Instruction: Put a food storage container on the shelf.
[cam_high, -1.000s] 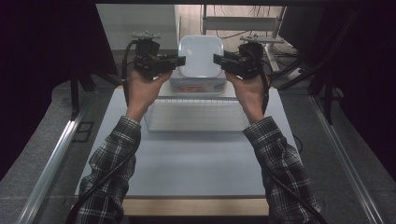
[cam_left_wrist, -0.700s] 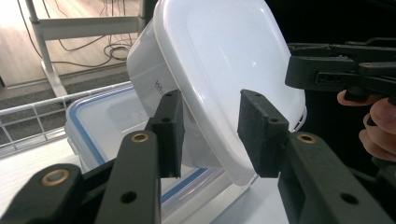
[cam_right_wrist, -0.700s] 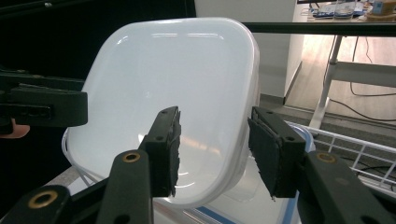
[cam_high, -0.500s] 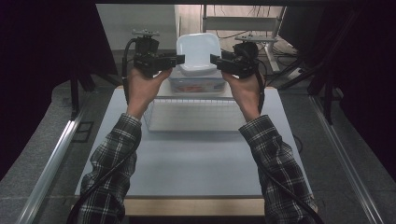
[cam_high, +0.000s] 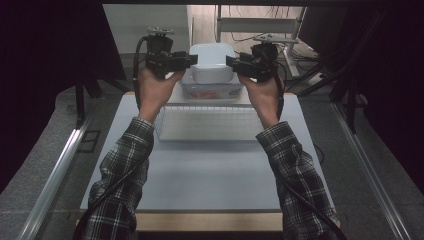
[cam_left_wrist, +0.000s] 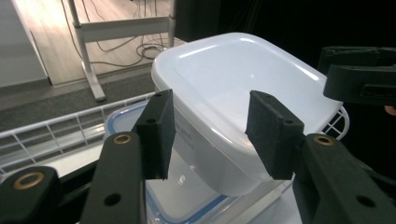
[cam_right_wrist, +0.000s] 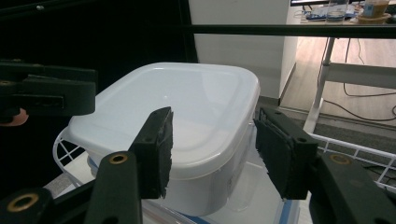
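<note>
A white lidded container (cam_high: 212, 62) stands on a clear container with a blue-rimmed lid (cam_high: 210, 92) at the table's far end. My left gripper (cam_high: 192, 60) is at its left side and my right gripper (cam_high: 231, 61) at its right side, both at lid height. In the left gripper view the white container (cam_left_wrist: 233, 84) lies just beyond my open left gripper (cam_left_wrist: 211, 98). The right gripper view shows the same container (cam_right_wrist: 187, 102) past my open right gripper (cam_right_wrist: 214, 114). Whether the pads touch it I cannot tell.
A white wire basket (cam_high: 210, 122) lies on the white table (cam_high: 200, 175) just in front of the stacked containers. Its wire rim (cam_left_wrist: 46, 130) shows beside the clear container. Desk legs and cables (cam_high: 260, 30) stand beyond the far edge.
Both grippers have drawn in slightly toward the white container's sides. The container looked a little higher half a second ago and sits lower now.
</note>
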